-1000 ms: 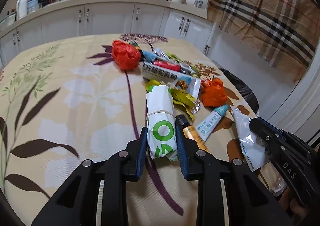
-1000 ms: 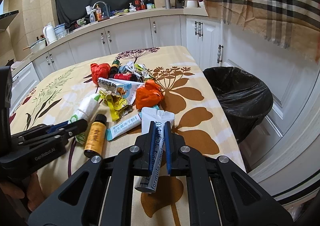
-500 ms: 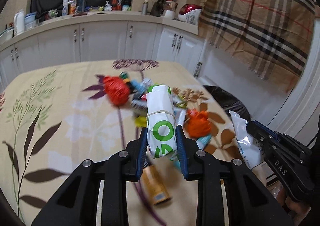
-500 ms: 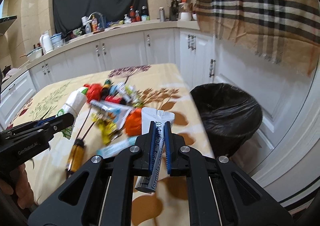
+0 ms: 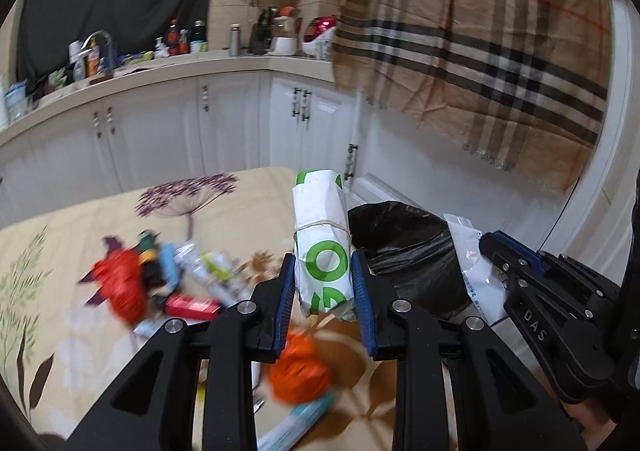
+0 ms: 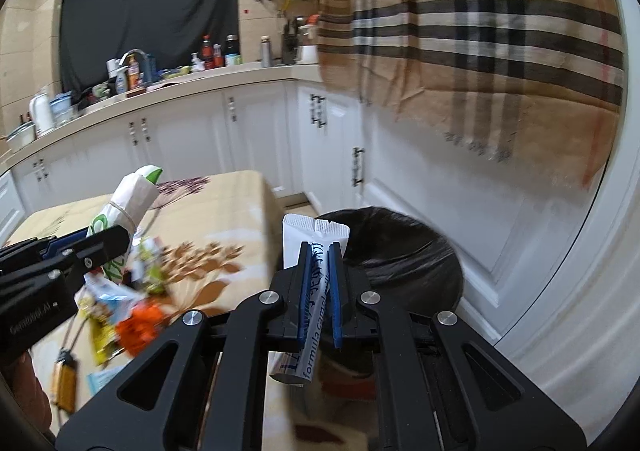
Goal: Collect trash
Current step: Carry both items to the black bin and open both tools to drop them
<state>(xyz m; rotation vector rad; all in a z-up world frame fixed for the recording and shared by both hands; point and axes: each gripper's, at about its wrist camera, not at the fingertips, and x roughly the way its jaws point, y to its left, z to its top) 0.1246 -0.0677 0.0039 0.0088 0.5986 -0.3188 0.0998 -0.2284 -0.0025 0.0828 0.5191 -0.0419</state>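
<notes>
My left gripper is shut on a white paper package with green print, tied with a rubber band, and holds it above the table's right end. It also shows in the right wrist view. My right gripper is shut on a white tube and holds it in the air just in front of the black-lined trash bin. The tube and bin show at right in the left wrist view.
Loose trash lies on the floral tablecloth: a red crumpled bag, an orange one, wrappers, a tube, an amber bottle. White cabinets and a plaid cloth stand behind the bin.
Both grippers have lifted off the table with their items and swung right toward the bin. The paper package and the tube are now in the air near the bin.
</notes>
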